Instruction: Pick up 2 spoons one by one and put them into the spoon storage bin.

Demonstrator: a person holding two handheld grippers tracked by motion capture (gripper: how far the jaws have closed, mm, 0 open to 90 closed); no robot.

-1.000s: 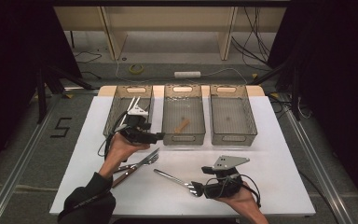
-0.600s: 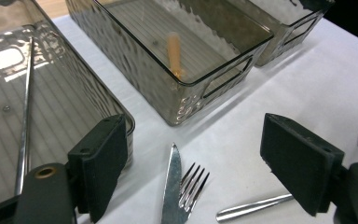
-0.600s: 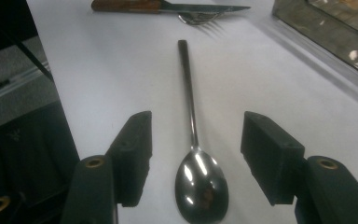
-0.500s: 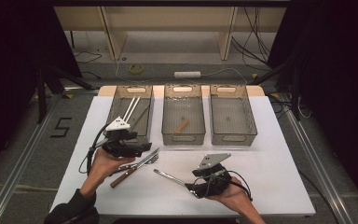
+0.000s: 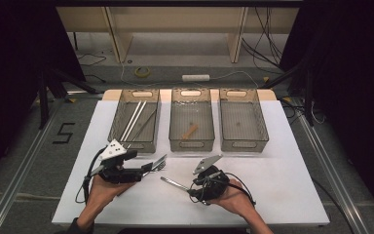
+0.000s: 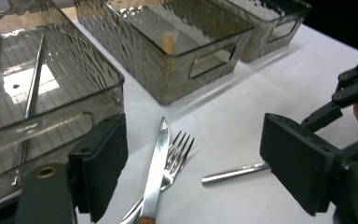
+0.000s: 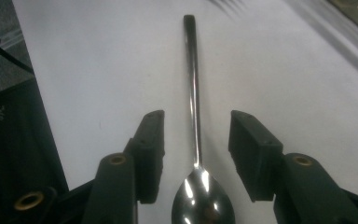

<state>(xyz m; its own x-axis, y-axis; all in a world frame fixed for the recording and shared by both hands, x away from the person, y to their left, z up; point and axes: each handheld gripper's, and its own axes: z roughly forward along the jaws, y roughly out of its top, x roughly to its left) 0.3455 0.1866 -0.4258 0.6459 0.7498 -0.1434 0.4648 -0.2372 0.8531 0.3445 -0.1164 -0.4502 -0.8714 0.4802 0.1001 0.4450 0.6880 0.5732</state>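
Spoon (image 7: pixel 195 107), polished steel with a slim round stem and glossy bowl, lies on the matte white table (image 5: pixel 282 185), handle toward twelve o'clock between my right gripper's (image 7: pixel 196 154) black pads, which have just been closing without touching it. My left gripper (image 6: pixel 191 172) gapes over a flat-bladed knife (image 6: pixel 156 168) crossing a fork (image 6: pixel 177 151).

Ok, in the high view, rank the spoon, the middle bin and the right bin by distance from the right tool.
1. Spoon: on the table, right at the right tool.
2. Middle bin: beyond it, slightly left.
3. Right bin: beyond it, to the right; close to the middle bin's distance.
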